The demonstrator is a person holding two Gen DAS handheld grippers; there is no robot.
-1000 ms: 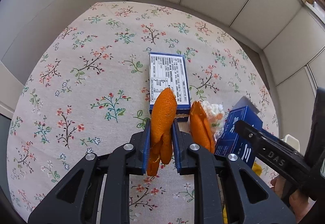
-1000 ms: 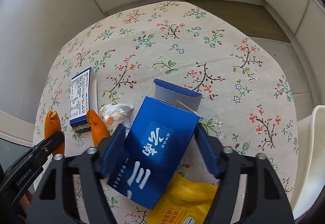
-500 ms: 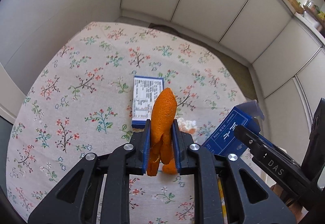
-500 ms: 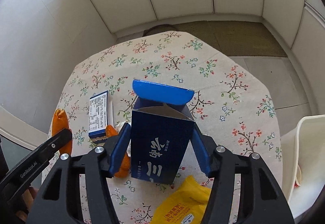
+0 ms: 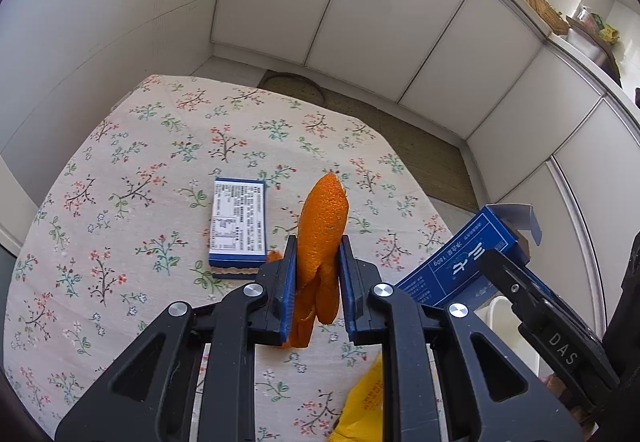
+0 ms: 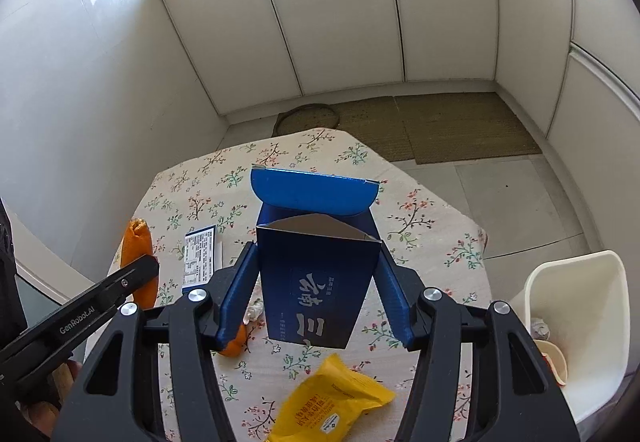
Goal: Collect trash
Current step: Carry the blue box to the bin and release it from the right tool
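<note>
My left gripper (image 5: 318,282) is shut on a long orange peel (image 5: 323,217) and holds it high above the floral table (image 5: 120,209). The peel also shows in the right wrist view (image 6: 136,246). My right gripper (image 6: 316,302) is shut on an open dark blue carton (image 6: 316,282), flap up, held above the table; it also shows in the left wrist view (image 5: 460,262). A flat blue and white box (image 5: 238,228), a second peel piece (image 6: 234,346), a crumpled tissue (image 6: 253,310) and a yellow snack wrapper (image 6: 332,398) lie on the table.
A white bin (image 6: 580,322) with some trash inside stands right of the table, below its edge. White cabinets (image 6: 340,21) line the walls beyond, with woven mats (image 6: 440,125) on the floor.
Both grippers have risen well above the table with the peel and the carton. The table looks smaller and farther below, and the white bin has come further into view.
</note>
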